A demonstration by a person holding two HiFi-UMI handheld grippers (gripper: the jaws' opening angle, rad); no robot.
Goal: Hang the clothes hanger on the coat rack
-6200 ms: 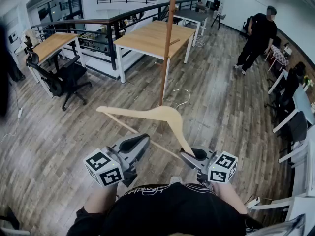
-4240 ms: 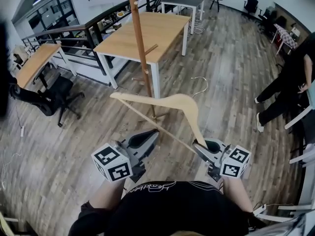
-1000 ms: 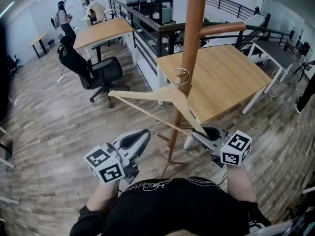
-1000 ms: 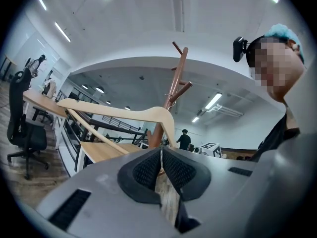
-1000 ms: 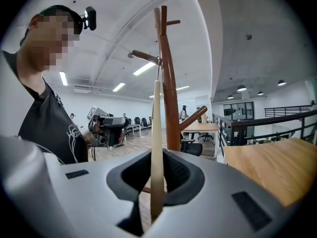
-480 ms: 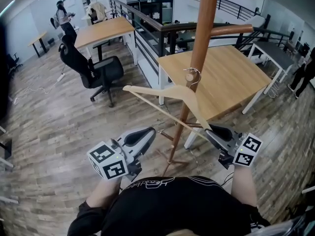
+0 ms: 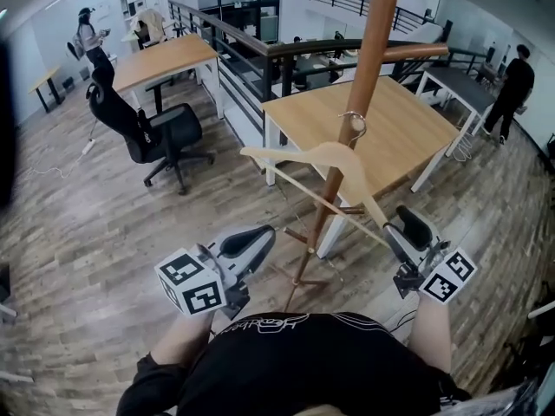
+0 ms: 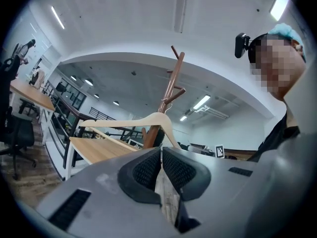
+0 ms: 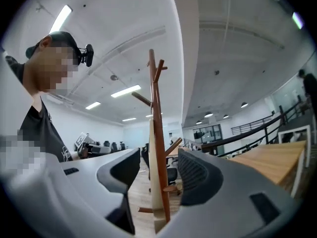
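Hanging by its metal hook (image 7: 354, 120) on a peg of the brown coat rack (image 7: 371, 63), the wooden clothes hanger (image 7: 334, 157) tilts down to the right.
The right tongs (image 7: 406, 226) have just been opening and now stand wide apart. The low end of the hanger shows in the gap between them, but the pads do not squeeze it. The left tongs (image 7: 251, 239) are pressed together with nothing inside, held low and apart from the hanger. Under the rack is a wood floor (image 7: 104, 224), and a person in black (image 7: 513, 81) stands far off.
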